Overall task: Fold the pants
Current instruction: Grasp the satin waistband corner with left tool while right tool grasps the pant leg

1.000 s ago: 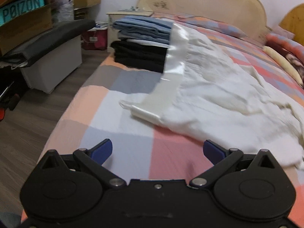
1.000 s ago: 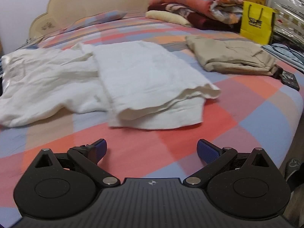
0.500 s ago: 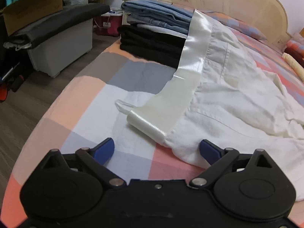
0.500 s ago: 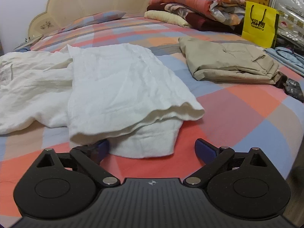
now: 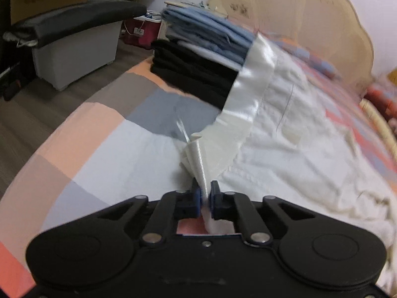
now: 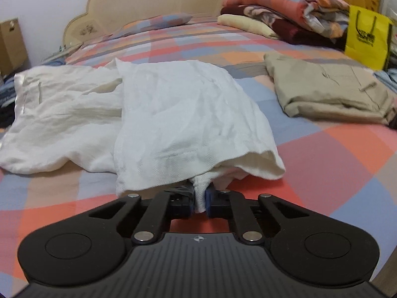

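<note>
Left wrist view
Left gripper (image 5: 204,195): its blue-padded fingers (image 5: 196,196) are pressed together on a gathered fold of the satin waistband, which is pinched at 6 o'clock in the frame.
White crumpled fabric pants (image 5: 292,146): they are spread over the bed from the centre toward 3 o'clock; the shiny satin waistband (image 5: 250,94) is seen running from the pinch up toward 1 o'clock, its upper part blurred.
Checked pastel bedsheet (image 5: 119,146): it is laid under the pants and is seen bare from 8 to 10 o'clock.
Stack of folded blue and black clothes (image 5: 198,54): it is placed on the bed at 12 o'clock, just behind the waistband.
Cream scalloped wooden headboard (image 5: 310,24): it is seen at 1 o'clock.
Grey storage bench with a black padded top (image 5: 74,37): it is set on the floor at 10 o'clock.

Right wrist view
Right gripper (image 6: 200,200): its blue-padded fingers (image 6: 210,198) are closed on the hem of a pant leg at 6 o'clock.
Pants (image 6: 178,114): one leg is folded over the rest, with the waistband end lying toward 9 o'clock.
Folded beige trousers (image 6: 330,89): they are laid at 2 o'clock, well apart from the white pants.
Yellow paper bag (image 6: 367,39): it is stood at 2 o'clock, behind the beige trousers.
Pile of folded blankets (image 6: 285,12): it is stacked at 1 o'clock.
</note>
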Demonstrator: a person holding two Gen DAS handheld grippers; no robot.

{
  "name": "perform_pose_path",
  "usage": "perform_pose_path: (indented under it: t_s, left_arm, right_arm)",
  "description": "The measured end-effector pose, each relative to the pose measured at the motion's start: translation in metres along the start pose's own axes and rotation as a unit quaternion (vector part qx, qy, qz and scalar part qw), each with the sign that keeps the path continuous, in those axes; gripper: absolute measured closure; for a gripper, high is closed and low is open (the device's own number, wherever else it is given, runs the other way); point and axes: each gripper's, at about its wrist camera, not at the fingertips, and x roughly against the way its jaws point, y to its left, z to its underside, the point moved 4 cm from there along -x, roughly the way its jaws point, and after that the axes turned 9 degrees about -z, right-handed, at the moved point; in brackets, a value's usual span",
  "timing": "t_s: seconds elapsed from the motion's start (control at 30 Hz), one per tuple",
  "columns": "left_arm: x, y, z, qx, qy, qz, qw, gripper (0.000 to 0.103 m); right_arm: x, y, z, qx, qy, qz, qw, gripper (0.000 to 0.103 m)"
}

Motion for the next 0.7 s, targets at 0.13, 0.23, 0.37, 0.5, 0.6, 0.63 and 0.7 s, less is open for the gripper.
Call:
perform_pose_path:
  t_s: [0.13,0.23,0.37,0.5,0.6,0.63,0.7]
  left_arm:
    - [0.041,0.033,-0.025,0.042,-0.036,0.045,0.9975,0.097]
    - [0.083,0.061,-0.039,0.040,-0.067,0.054,0.9955,0.097]
    - [0.135,0.100,-0.036,0.014,-0.093,0.031,0.9951,0.097]
    - [0.146,0.140,-0.016,0.008,-0.076,-0.025,0.9968,0.097]
    - [0.111,0.150,0.003,-0.009,-0.013,-0.054,0.9984,0.095]
    - [0.099,0.149,0.010,-0.018,0.008,-0.062,0.9979,0.089]
    - [0.091,0.146,0.017,-0.025,0.028,-0.084,0.9958,0.073]
  right_arm:
    - [0.037,-0.019,-0.015,-0.004,-0.023,0.008,1.000,0.091]
    - [0.076,-0.046,-0.020,-0.037,-0.043,0.016,0.998,0.092]
    - [0.126,-0.073,-0.007,-0.052,-0.057,0.059,0.995,0.092]
    - [0.138,-0.106,0.027,-0.102,-0.029,0.091,0.990,0.093]
    - [0.110,-0.128,0.050,-0.139,0.018,0.097,0.985,0.090]
    - [0.097,-0.131,0.055,-0.142,0.045,0.095,0.984,0.087]
    - [0.090,-0.126,0.055,-0.134,0.051,0.116,0.983,0.070]
